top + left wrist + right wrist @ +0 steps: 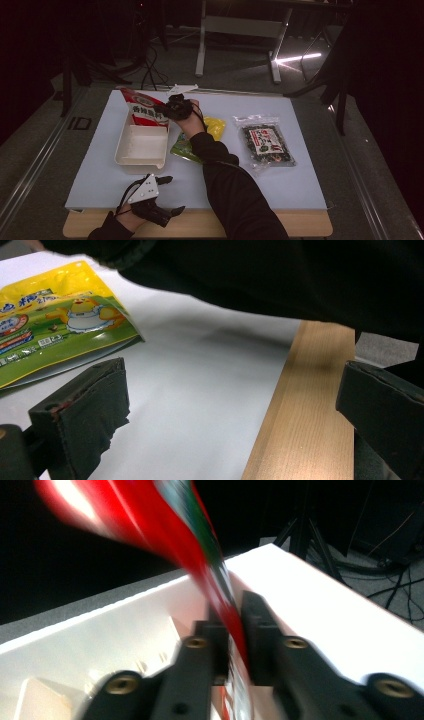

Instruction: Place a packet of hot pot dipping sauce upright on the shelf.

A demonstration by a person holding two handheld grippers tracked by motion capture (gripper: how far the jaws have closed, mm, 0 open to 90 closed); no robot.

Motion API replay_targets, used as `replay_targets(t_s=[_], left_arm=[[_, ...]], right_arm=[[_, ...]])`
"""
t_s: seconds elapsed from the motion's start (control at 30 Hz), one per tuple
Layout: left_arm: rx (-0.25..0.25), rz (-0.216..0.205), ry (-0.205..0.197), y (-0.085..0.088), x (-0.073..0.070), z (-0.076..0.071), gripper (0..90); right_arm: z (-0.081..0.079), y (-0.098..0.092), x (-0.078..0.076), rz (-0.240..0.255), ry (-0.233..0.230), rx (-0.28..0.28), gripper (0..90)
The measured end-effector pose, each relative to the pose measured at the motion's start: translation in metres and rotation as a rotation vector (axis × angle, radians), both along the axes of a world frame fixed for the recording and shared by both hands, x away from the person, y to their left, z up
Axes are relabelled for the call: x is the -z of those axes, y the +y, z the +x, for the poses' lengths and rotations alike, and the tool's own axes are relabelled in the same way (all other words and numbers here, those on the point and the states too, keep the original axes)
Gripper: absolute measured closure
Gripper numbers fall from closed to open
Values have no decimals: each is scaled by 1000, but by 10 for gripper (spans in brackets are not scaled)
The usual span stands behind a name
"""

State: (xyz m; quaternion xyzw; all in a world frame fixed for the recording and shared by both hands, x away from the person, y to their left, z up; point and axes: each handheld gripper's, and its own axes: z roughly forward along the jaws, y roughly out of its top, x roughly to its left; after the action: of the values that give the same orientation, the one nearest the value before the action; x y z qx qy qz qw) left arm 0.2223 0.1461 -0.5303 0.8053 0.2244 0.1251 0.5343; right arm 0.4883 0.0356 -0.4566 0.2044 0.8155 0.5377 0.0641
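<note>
A red snack bag (144, 110) with white lettering is held tilted over the far end of a white tray (130, 158). My right gripper (164, 110) is shut on the bag's edge. In the right gripper view the red bag (150, 520) runs blurred up from between the closed jaws, with the white tray (100, 630) below. My left gripper (171, 195) rests open near the table's front edge, with nothing between its fingers (85, 415). In the left gripper view a yellow-green bag (55, 320) lies ahead on the white mat (200, 405).
The yellow-green bag (197, 140) lies partly under the right forearm. A clear bag of dark dried food (265, 145) lies to the right. The white mat (300, 185) covers a wooden table (310, 227). A desk frame (240, 30) and cables stand beyond.
</note>
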Motion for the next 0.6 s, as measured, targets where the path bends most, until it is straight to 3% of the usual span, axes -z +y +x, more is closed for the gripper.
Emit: replay_targets(t_s=[0.27,0.6], left_arm=[[10,6,0,-5,1,0,16],[9,4,3,-6,1,2,16]], right_arm=[[-9,-16,-23,-61,-22,18,700],[-19,-41,-29,-103,-25,28,665]])
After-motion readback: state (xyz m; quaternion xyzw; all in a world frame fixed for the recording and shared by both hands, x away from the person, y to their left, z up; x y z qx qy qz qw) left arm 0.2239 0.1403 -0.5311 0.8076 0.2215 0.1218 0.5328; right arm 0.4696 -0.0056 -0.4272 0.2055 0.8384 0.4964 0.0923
